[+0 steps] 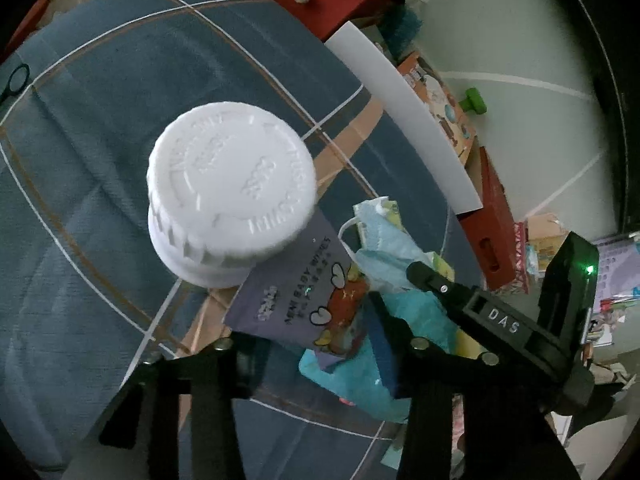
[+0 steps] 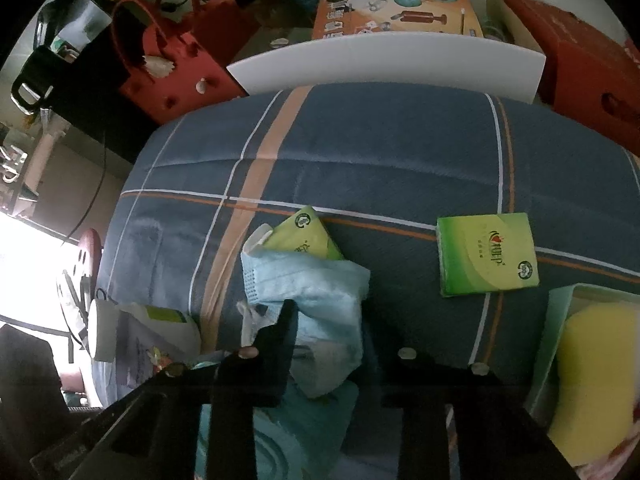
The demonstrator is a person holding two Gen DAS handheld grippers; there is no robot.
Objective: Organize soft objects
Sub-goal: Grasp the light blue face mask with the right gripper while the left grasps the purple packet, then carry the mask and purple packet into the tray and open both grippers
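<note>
Low in the right wrist view the right gripper fingers pinch the limp, light blue face mask, best gripped mid-fold; the left gripper's grip is unclear.

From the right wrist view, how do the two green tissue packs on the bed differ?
The right-hand tissue pack lies alone and fully in view, its face and logo showing; the left-hand tissue pack is half buried, with the blue face mask draped over its near end. The right pack sits almost square to the view, the left one slanted. Both are green packs lying flat on the plaid blanket.
</note>
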